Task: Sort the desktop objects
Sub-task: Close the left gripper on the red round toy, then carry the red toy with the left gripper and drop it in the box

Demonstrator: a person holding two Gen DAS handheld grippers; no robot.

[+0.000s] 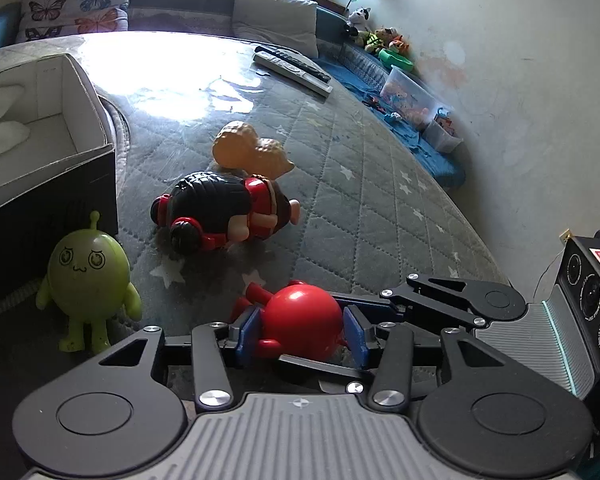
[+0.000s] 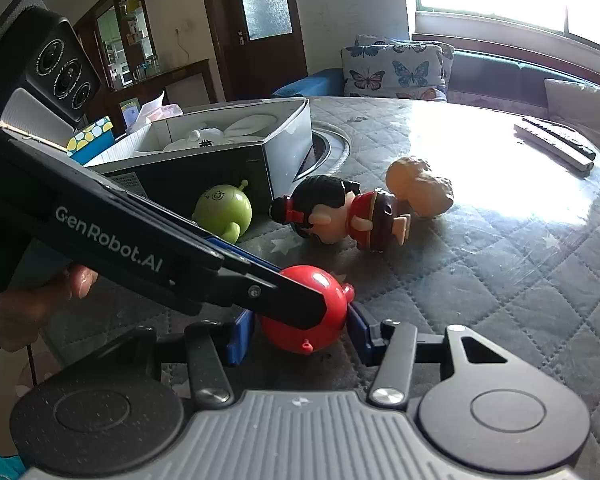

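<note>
A round red toy figure lies on the quilted table between the blue pads of my left gripper, which is shut on it. In the right wrist view the same red toy also sits between the blue pads of my right gripper, with small gaps either side; the left gripper's finger crosses over it. A green alien figure stands by the box. A black-haired doll in red lies on its side, with an orange peanut-shaped toy behind it.
An open black box with white lining holding white items stands at the left. Two remote controls lie at the far edge. Pillows and a bench with small toys and plastic tubs are beyond the table.
</note>
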